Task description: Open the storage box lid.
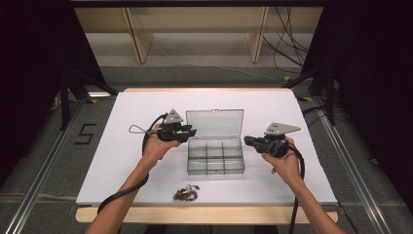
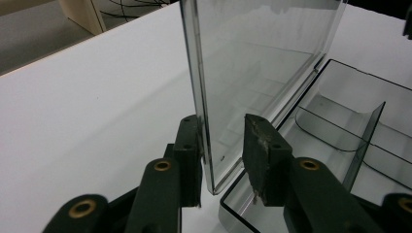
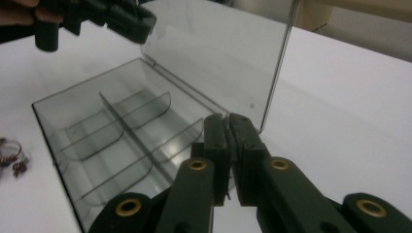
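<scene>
A clear plastic compartment box (image 1: 215, 157) sits mid-table with its lid (image 1: 214, 123) standing upright. My left gripper (image 1: 189, 132) is at the lid's left edge. In the left gripper view its jaws are open and straddle the lid (image 2: 257, 58): the left finger touches it and a gap shows on the other side. My right gripper (image 1: 247, 141) is at the box's right back corner. In the right gripper view its jaws (image 3: 228, 127) are pressed together over the box's side wall, with the empty compartments (image 3: 121, 131) beyond.
A small heap of dark rings or clips (image 1: 186, 194) lies on the white table sheet (image 1: 122, 170) in front of the box, and also appears as small items (image 3: 12, 156) at the left of the right gripper view. Shelving and cables stand beyond the table.
</scene>
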The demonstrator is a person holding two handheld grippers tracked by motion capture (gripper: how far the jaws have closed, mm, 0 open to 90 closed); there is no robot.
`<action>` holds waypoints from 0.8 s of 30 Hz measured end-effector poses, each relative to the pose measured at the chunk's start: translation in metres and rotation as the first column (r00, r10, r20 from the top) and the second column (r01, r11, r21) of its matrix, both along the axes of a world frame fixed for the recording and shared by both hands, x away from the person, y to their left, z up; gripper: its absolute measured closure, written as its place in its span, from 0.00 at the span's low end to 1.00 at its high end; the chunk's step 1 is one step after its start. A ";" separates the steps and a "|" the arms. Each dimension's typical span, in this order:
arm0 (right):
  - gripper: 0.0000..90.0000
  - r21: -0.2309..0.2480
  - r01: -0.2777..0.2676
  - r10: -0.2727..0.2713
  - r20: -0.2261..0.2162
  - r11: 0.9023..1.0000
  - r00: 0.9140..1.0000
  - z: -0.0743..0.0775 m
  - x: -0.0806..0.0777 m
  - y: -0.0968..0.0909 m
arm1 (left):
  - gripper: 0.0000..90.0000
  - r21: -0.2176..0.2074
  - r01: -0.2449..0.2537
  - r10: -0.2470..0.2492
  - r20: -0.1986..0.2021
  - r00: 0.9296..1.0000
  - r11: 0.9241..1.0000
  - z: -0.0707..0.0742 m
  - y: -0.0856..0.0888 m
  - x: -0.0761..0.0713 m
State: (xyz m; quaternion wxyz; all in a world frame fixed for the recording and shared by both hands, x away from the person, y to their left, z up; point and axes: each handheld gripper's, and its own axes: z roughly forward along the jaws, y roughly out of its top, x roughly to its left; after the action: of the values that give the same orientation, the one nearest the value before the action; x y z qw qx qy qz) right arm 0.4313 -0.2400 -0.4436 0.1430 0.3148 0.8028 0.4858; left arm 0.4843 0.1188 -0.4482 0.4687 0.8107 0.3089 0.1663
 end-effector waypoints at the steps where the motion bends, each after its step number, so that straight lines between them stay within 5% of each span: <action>1: 0.96 0.002 -0.001 0.001 0.005 1.000 1.000 0.000 -0.003 -0.001 | 0.75 -0.008 -0.002 0.001 -0.008 1.000 1.000 0.000 0.000 0.000; 9: 0.87 -0.012 -0.036 0.036 -0.015 0.999 0.999 -0.008 -0.024 -0.007 | 0.74 -0.012 -0.008 0.008 -0.018 1.000 1.000 -0.001 -0.001 0.004; 10: 0.81 -0.023 -0.020 0.020 -0.013 1.000 1.000 -0.009 -0.031 -0.007 | 0.74 0.010 0.006 -0.006 -0.017 1.000 1.000 0.000 0.000 0.005; 14: 0.72 -0.022 -0.006 0.006 -0.024 1.000 1.000 -0.010 -0.043 -0.006 | 0.74 -0.023 -0.017 0.017 -0.033 0.999 1.000 -0.001 0.000 0.007; 21: 0.62 -0.006 0.025 -0.025 -0.070 1.000 0.997 -0.013 -0.060 -0.008 | 0.73 -0.018 -0.020 0.019 -0.041 0.999 1.000 -0.002 0.000 0.011; 24: 0.60 -0.008 0.022 -0.022 -0.050 1.000 0.999 -0.013 -0.066 -0.009 | 0.73 -0.015 -0.021 0.020 -0.056 0.998 1.000 -0.002 -0.001 0.015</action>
State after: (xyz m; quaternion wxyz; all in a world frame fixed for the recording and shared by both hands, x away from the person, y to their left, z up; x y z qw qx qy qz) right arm 0.3653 -0.2488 -0.4561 0.1296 0.3351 0.8044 0.4732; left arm 0.4988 0.1180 -0.4504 0.4644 0.8082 0.3314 0.1461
